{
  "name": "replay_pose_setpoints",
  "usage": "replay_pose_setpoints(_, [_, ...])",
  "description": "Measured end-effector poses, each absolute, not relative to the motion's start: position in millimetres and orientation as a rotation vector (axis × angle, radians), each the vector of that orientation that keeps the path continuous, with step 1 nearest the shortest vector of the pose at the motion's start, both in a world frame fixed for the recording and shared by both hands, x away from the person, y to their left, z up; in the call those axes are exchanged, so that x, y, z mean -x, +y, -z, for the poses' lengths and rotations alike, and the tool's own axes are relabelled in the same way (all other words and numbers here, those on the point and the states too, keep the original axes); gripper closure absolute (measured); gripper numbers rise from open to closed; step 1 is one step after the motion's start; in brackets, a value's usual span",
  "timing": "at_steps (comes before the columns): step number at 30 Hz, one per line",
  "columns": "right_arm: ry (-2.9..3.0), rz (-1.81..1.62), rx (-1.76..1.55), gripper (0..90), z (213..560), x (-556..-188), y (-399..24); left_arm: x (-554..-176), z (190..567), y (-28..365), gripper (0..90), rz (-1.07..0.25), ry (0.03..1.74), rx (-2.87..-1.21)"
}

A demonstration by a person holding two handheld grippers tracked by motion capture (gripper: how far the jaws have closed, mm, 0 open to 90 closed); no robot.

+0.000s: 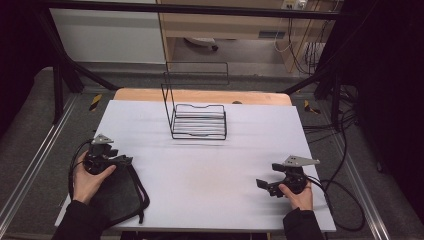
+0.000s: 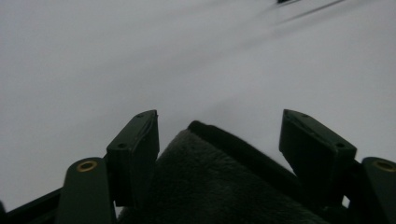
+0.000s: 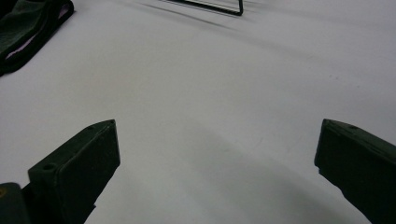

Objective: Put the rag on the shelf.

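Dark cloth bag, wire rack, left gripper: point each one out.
dark cloth bag (image 1: pixel 116 194): high view, middle of its body.
wire rack (image 1: pixel 199 121): high view, its barred base.
left gripper (image 2: pixel 219 135): left gripper view, midway between fingertips.

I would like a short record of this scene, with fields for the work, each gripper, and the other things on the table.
work: left gripper at the corner of a dark cloth
left gripper state: jaws apart, cloth corner between them, a gap shows on one side
right gripper: jaws wide, nothing between them, low over bare table
other things: black wire rack at the table's far middle
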State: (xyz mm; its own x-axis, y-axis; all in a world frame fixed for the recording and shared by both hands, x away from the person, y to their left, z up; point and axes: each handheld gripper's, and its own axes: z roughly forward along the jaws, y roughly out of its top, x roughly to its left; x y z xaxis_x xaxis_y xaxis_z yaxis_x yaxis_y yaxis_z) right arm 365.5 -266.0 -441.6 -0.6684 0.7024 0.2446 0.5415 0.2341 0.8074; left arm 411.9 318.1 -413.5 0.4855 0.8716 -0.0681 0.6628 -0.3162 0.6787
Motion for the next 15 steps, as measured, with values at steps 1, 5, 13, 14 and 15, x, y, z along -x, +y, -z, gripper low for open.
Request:
replay_pose_setpoints(1, [2.33, -1.413, -1.182, 0.8, 441.6, -365.9, -266.2, -412.8, 416.2, 317.9, 31.2, -0.418, 1.269, -2.087])
replay_pose_setpoints(5, [2.332, -1.411, -1.18, 0.7, 442.4, -366.0, -265.7, -416.2, 423.5, 318.0, 34.4, -0.408, 1.275, -2.122])
replay_pose_setpoints(13, [2.334, -1.404, -1.184, 0.8, 442.1, -365.7, -266.1, -419.5, 434.9, 316.2, 43.5, -0.375, 1.296, -2.158])
replay_pose_setpoints(14, [2.333, -1.404, -1.179, 0.7, 442.3, -366.0, -266.1, -419.5, 434.9, 315.9, 44.2, -0.375, 1.297, -2.16])
replay_pose_setpoints(15, [2.335, -1.403, -1.178, 0.7, 442.4, -366.1, -266.0, -419.4, 434.7, 315.8, 45.1, -0.373, 1.298, -2.159])
